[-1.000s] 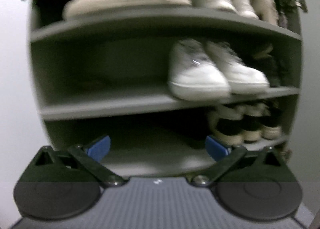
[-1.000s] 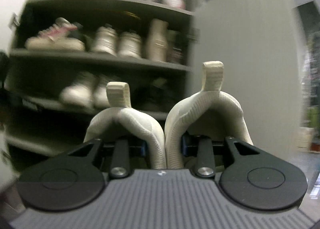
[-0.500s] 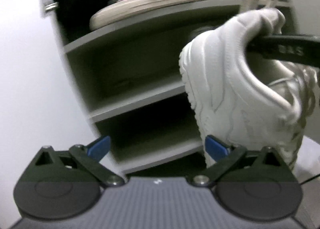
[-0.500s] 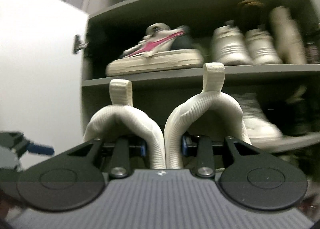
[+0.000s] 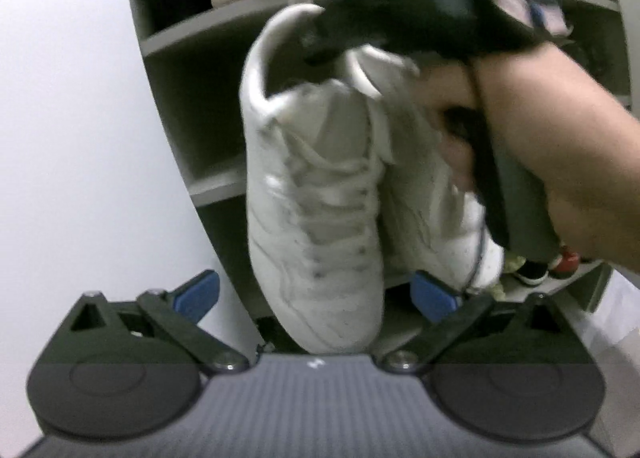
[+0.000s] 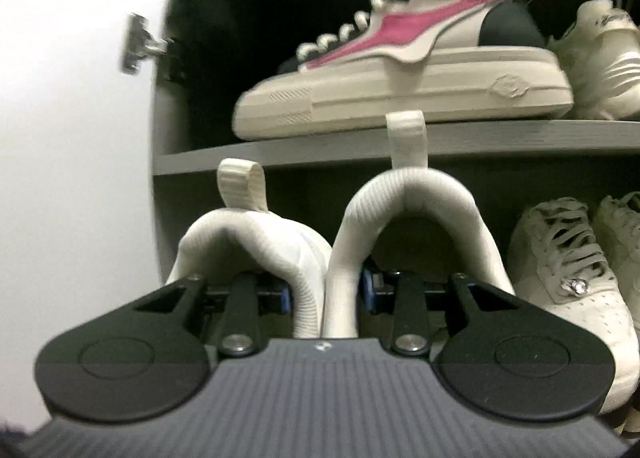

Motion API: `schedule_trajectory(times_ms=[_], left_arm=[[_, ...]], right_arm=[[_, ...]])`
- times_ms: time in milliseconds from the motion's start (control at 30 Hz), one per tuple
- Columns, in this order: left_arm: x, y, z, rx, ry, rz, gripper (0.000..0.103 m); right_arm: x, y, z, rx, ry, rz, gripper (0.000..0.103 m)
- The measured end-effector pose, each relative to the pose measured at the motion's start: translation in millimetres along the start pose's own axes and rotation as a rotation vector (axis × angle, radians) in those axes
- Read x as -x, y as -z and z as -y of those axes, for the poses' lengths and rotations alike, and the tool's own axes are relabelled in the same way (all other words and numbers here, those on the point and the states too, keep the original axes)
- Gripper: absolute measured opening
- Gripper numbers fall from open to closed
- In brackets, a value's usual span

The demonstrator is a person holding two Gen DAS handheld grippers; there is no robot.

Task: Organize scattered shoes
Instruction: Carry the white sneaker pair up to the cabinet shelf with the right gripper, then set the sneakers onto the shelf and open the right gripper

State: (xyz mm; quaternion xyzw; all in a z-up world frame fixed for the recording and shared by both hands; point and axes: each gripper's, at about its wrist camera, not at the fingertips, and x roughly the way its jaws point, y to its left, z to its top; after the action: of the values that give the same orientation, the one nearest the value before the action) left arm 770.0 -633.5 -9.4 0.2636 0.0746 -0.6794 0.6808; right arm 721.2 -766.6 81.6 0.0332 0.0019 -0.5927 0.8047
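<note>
A pair of white sneakers (image 5: 316, 218) hangs toes down in the left wrist view, right in front of the grey shoe cabinet (image 5: 180, 38). My right gripper (image 6: 326, 294) pinches the two inner collar walls of the pair (image 6: 408, 198) together; its jaws are opening slightly with the collars still between the pads. A person's hand (image 5: 560, 158) holds that gripper from the right. My left gripper (image 5: 316, 294) is open, and the toe of the nearer sneaker dangles between its blue fingertips (image 5: 196, 294). I cannot tell whether the toe touches them.
A pink-and-white platform sneaker (image 6: 400, 70) lies on the upper shelf (image 6: 480, 134), with pale shoes (image 6: 600, 66) to its right. White laced sneakers (image 6: 568, 270) stand at the right of the shelf below. The white cabinet door (image 6: 72, 138) with its hinge (image 6: 140, 42) stands open at left.
The right gripper has carried the pair leftward and closer to the cabinet. In the left wrist view the shoes and the hand have swung in front of the left gripper, hiding the shelves.
</note>
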Motion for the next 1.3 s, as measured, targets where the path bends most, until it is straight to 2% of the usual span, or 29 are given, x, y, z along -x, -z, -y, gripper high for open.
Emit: schedule_trajectory(times_ms=[133,333,467,633,800,900,967,1100,1167,1300], left_arm=[[-11.1,-2.7,1.0,0.08,0.035,-0.034,0.103],[-13.3,4.3,10.3,0.145,0.102,-0.079,0.103],[-4.3,12.2,13.9,0.192,0.065,-0.07,0.103],[-2.4,25.3,0.8,0.29,0.042,-0.097,0.103],[-21.2,28.8,0.0,0.345,0.142,-0.146,0.103],[-32.7,29.0,9.3,0.326,0.125,-0.151,0.103],[-41.0,30.5,10.0,0.361,0.136,-0.168,0.103],[-43.0,26.5,-0.5,0.425,0.106,-0.121,0.103],[-40.6,22.4,-10.9,0.494,0.117,-0.107,0.102],[-34.8,17.1,-14.6,0.51,0.101,-0.08,0.102]], right_arm=[[-24.1,-8.5,-6.6,0.044,0.041,-0.062,0.039],[-51.4,-21.2,-7.0,0.053,0.077,-0.165,0.041],[-67.9,-28.2,-8.2,0.04,0.093,-0.238,0.043],[-82.6,-34.5,-4.2,0.019,0.083,-0.315,0.045],[-94.4,-36.4,-6.1,0.014,0.086,-0.367,0.049],[-102.2,-37.5,-5.9,-0.002,0.091,-0.403,0.05],[-105.4,-37.9,-3.8,-0.009,0.086,-0.418,0.05],[-113.3,-38.2,-2.4,-0.022,0.089,-0.452,0.05],[-117.6,-38.5,-1.7,-0.031,0.097,-0.47,0.05],[-128.6,-38.8,3.3,-0.052,0.104,-0.517,0.05]])
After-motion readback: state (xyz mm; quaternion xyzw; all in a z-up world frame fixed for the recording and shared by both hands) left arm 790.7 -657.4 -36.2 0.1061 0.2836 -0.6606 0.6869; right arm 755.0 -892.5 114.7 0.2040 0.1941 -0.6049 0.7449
